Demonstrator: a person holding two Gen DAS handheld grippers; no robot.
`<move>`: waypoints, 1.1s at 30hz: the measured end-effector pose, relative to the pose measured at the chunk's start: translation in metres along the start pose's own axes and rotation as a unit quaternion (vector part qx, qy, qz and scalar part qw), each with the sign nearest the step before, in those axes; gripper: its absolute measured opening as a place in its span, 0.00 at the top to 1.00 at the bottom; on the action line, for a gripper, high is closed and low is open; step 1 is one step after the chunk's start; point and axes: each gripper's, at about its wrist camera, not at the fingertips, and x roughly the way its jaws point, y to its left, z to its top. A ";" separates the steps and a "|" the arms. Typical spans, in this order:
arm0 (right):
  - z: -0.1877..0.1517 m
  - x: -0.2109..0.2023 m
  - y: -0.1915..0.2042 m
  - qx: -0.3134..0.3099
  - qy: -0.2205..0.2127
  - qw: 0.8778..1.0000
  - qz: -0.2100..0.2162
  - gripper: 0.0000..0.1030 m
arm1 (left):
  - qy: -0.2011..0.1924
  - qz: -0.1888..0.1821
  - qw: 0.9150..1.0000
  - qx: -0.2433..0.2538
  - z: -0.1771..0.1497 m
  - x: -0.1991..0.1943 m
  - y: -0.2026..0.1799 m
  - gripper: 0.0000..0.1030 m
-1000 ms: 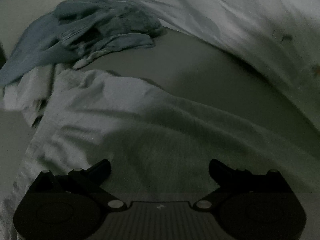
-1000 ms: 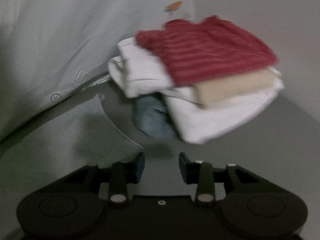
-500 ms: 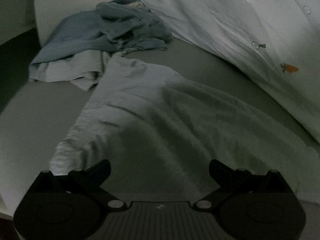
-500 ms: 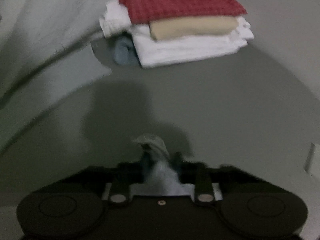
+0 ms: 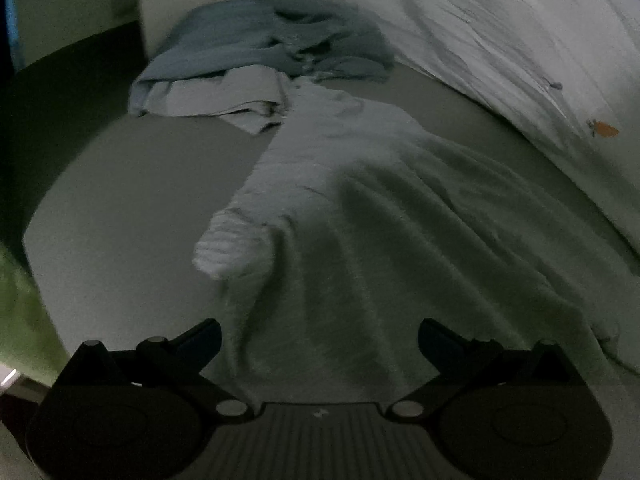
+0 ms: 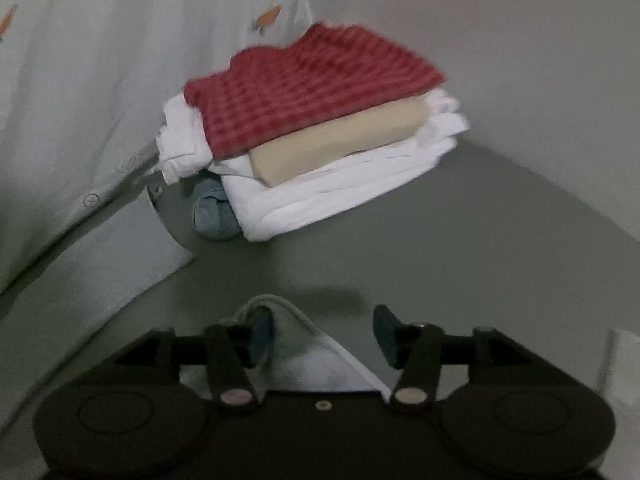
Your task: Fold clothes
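A pale grey garment (image 5: 380,216) lies spread and rumpled on the grey bed sheet (image 5: 132,200), one ribbed sleeve cuff (image 5: 228,248) pointing toward the bed's left edge. My left gripper (image 5: 320,340) hovers over the garment's near part, jaws wide open and holding nothing. In the right wrist view my right gripper (image 6: 324,334) has its jaws opening. A corner of the pale cloth (image 6: 288,332) lies between them and drapes over the left finger, with the right pad standing apart from it.
A heap of blue and pale clothes (image 5: 272,48) sits at the far end. A white duvet (image 5: 520,60) with small carrot prints runs along one side. A folded stack (image 6: 320,140), red checked on top of beige and white, sits in the corner by the wall.
The left gripper drew back, so the sleeve cuff and bed edge came into view. The right gripper shut on a corner of the cloth, then parted its jaws with the corner still on one finger.
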 end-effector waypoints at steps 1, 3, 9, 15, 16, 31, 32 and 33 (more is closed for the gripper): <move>-0.008 -0.013 -0.007 0.009 -0.003 1.000 -0.003 0.45 | 0.000 0.002 1.000 -0.006 -0.002 -0.001 0.003 0.00; -0.026 -0.039 -0.024 0.052 -0.009 0.999 -0.006 0.44 | 0.003 0.009 1.000 -0.021 -0.006 -0.004 0.010 0.00; -0.086 -0.094 -0.089 0.258 -0.019 0.966 0.023 0.46 | 0.027 0.001 0.998 -0.060 -0.022 -0.002 0.030 0.00; -0.111 -0.086 -0.096 0.306 0.026 0.950 0.057 0.64 | 0.050 0.005 0.994 -0.101 -0.029 0.012 0.038 0.00; -0.113 -0.082 -0.094 0.311 0.034 0.947 0.064 0.64 | 0.051 0.008 0.994 -0.100 -0.028 0.012 0.037 0.00; -0.080 -0.120 -0.081 0.274 -0.054 0.952 0.129 1.00 | 0.042 -0.037 0.985 -0.162 -0.029 0.000 0.069 0.04; -0.086 -0.110 -0.080 0.247 -0.019 0.965 0.091 0.99 | 0.045 -0.041 0.984 -0.170 -0.029 0.000 0.072 0.04; -0.094 -0.099 -0.080 0.235 0.019 0.970 0.064 0.99 | 0.050 -0.041 0.983 -0.173 -0.030 0.001 0.075 0.04</move>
